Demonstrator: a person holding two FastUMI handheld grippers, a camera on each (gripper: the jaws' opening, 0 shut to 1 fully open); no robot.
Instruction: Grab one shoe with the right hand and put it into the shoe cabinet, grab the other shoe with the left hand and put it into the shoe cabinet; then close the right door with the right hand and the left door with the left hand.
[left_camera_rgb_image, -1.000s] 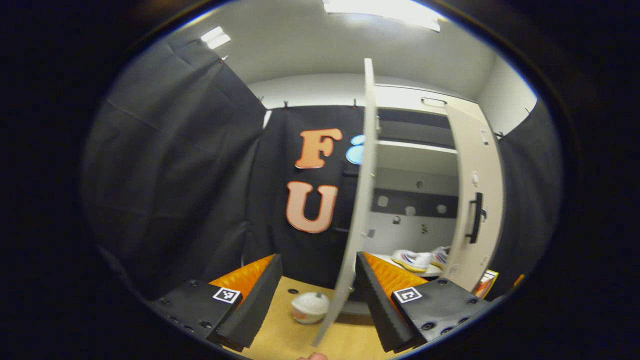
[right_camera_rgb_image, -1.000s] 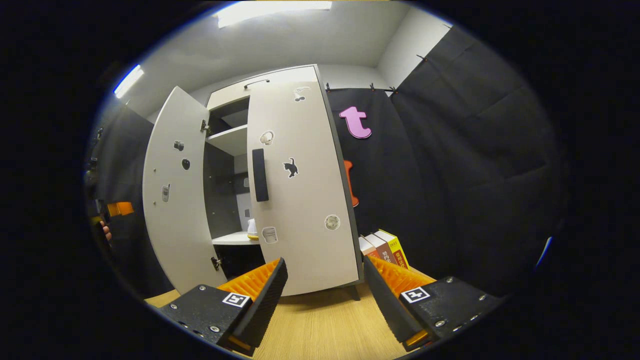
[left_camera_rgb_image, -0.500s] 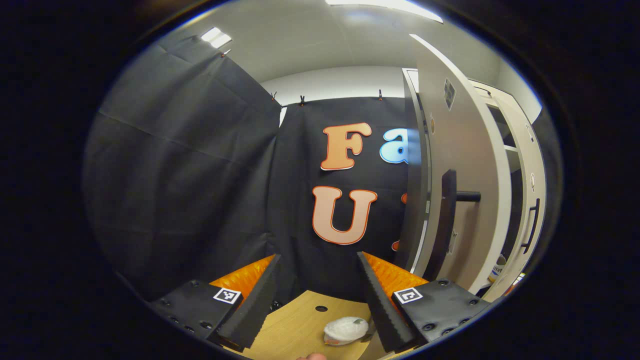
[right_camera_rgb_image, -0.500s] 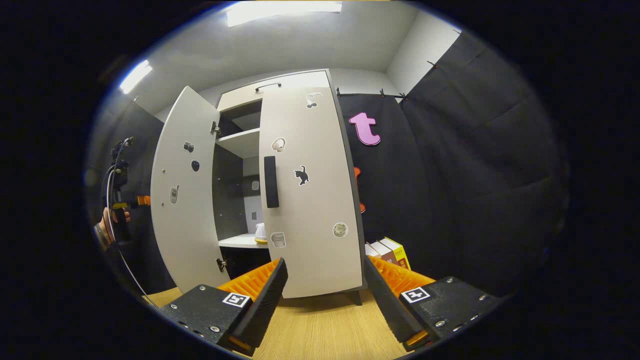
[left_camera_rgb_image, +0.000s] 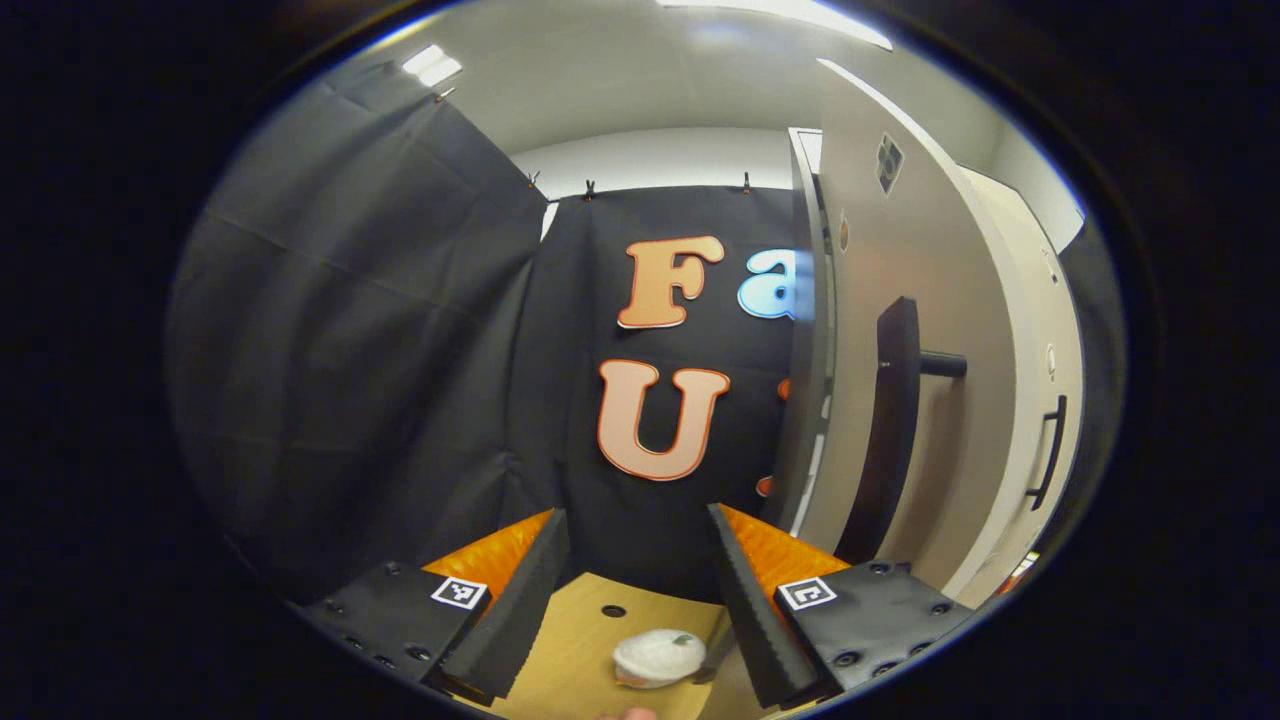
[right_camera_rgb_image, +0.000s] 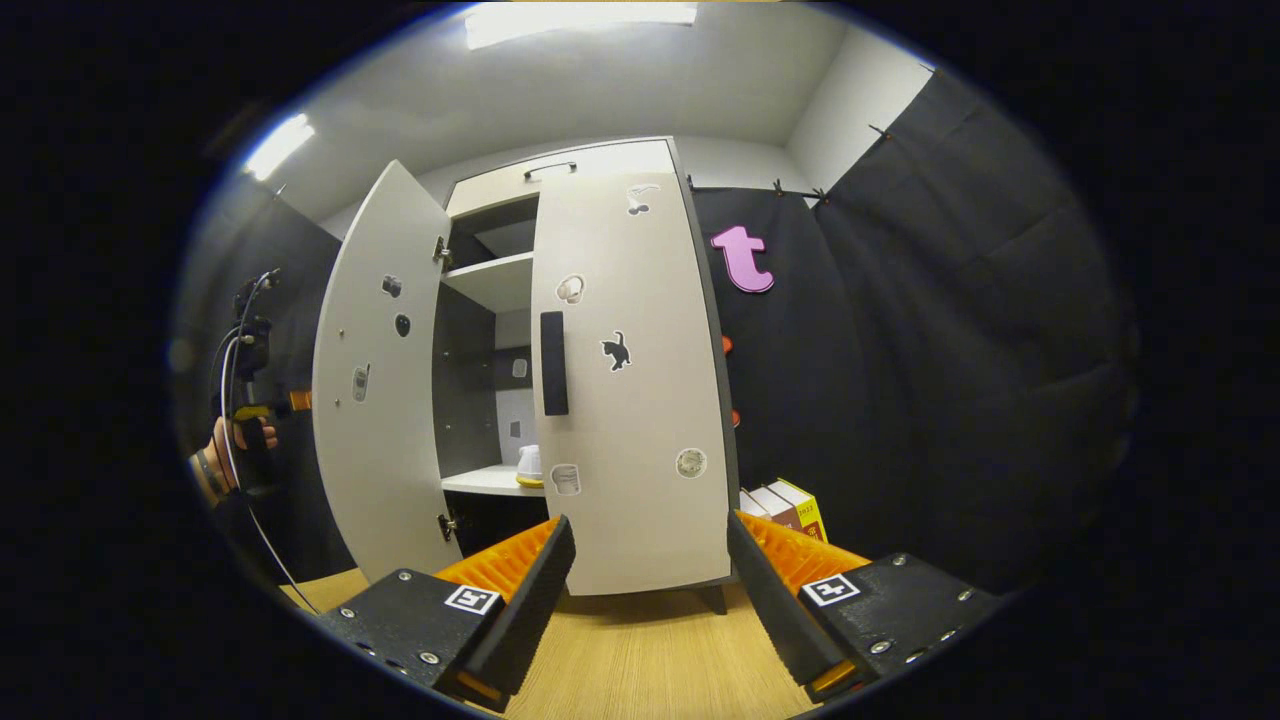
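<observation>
In the right gripper view the shoe cabinet (right_camera_rgb_image: 590, 165) has its right door (right_camera_rgb_image: 640, 420) close against the front, with a dark handle (right_camera_rgb_image: 553, 363). The left door (right_camera_rgb_image: 375, 400) swings wide open. Through the gap, a white shoe (right_camera_rgb_image: 528, 467) with a yellow sole rests on the lower shelf. My right gripper (right_camera_rgb_image: 650, 520) is open and holds nothing, low before the right door. The left gripper (right_camera_rgb_image: 262, 410), held by a hand, sits behind the open left door. In the left gripper view my left gripper (left_camera_rgb_image: 635, 512) is open and holds nothing, beside the left door's outer face (left_camera_rgb_image: 930, 300) and handle (left_camera_rgb_image: 890, 430).
Several books (right_camera_rgb_image: 785, 503) stand on the wooden table (right_camera_rgb_image: 640, 660) right of the cabinet. A small white round object (left_camera_rgb_image: 655, 655) lies on the table (left_camera_rgb_image: 570, 650) under my left gripper. Black cloth walls close in on both sides.
My left gripper has come round from the left door's edge to its outer side; the shoes inside have dropped out of its view. My right gripper has backed off slightly from the right door.
</observation>
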